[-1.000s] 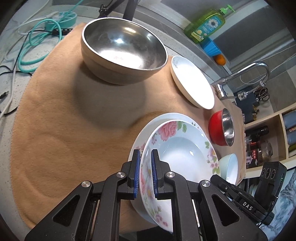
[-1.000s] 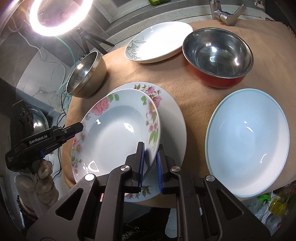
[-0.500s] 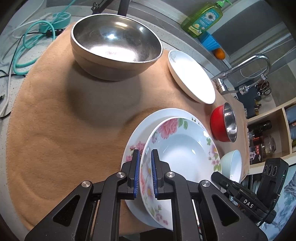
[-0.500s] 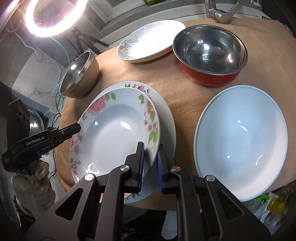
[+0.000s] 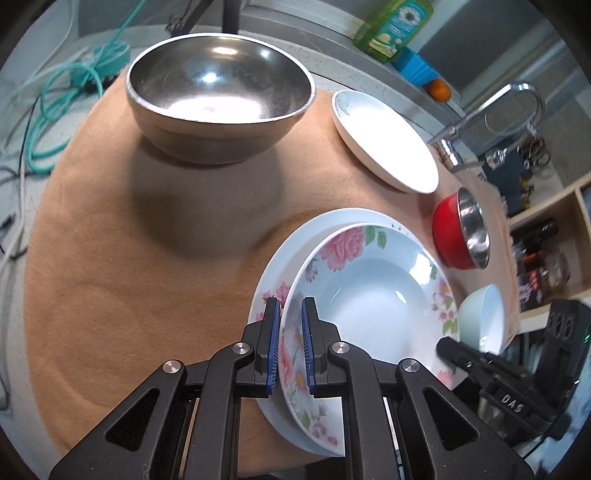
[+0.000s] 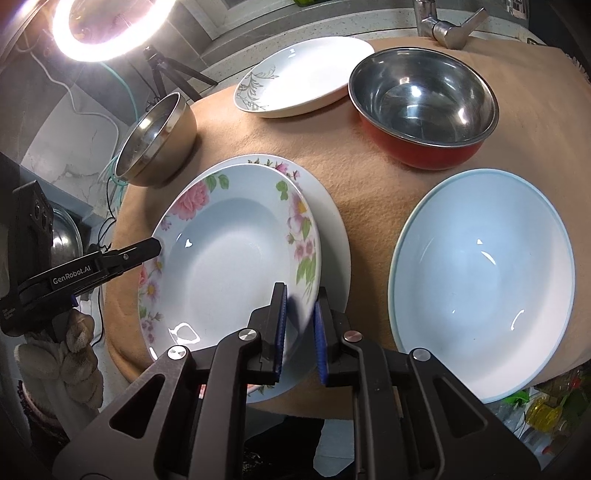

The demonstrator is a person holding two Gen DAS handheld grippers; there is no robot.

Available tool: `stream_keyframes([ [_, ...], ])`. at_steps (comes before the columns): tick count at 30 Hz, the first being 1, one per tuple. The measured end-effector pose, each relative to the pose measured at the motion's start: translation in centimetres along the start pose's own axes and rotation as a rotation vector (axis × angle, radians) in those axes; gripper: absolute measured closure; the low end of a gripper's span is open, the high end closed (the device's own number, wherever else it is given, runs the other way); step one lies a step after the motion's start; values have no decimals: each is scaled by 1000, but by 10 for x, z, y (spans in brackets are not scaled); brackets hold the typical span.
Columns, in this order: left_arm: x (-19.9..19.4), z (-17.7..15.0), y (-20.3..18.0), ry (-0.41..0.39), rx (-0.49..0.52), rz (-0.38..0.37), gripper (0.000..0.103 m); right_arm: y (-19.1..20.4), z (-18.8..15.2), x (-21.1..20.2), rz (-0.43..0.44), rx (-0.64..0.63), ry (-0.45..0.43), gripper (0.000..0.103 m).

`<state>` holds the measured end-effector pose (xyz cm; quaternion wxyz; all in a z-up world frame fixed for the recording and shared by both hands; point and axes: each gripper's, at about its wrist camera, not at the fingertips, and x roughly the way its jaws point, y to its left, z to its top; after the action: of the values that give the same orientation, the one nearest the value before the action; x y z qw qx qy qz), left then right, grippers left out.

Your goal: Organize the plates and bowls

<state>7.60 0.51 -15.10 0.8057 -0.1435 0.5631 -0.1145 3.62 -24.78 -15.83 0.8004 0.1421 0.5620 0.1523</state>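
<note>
A deep floral plate [image 5: 376,291] is held just above a second floral plate [image 5: 291,254] that lies on the tan cloth [image 5: 129,240]. My left gripper [image 5: 288,306] is shut on its near-left rim. In the right wrist view the same floral plate [image 6: 229,266] has its right rim between the pads of my right gripper [image 6: 299,295], which is shut on it, and the lower plate [image 6: 332,229] shows beyond. The left gripper [image 6: 155,245] shows there too, its tip at the plate's left edge.
On the cloth stand a large steel bowl [image 5: 218,88], a white plate with a leaf print [image 6: 306,74], a red bowl with a steel inside [image 6: 421,96] and a pale blue bowl [image 6: 480,280]. A faucet [image 5: 491,110] and dish soap [image 5: 395,26] stand behind. A gloved hand [image 6: 62,350] holds the left gripper.
The left gripper has rolled a little and the floral plate has tilted with it. Both grippers still hold the plate's rim over the lower plate.
</note>
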Motion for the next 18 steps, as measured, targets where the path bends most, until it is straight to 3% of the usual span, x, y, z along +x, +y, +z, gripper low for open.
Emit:
stream_keyframes([
  [18,3,2,-15,1,142,94,91,18,1,5,-73,-121,35,80],
])
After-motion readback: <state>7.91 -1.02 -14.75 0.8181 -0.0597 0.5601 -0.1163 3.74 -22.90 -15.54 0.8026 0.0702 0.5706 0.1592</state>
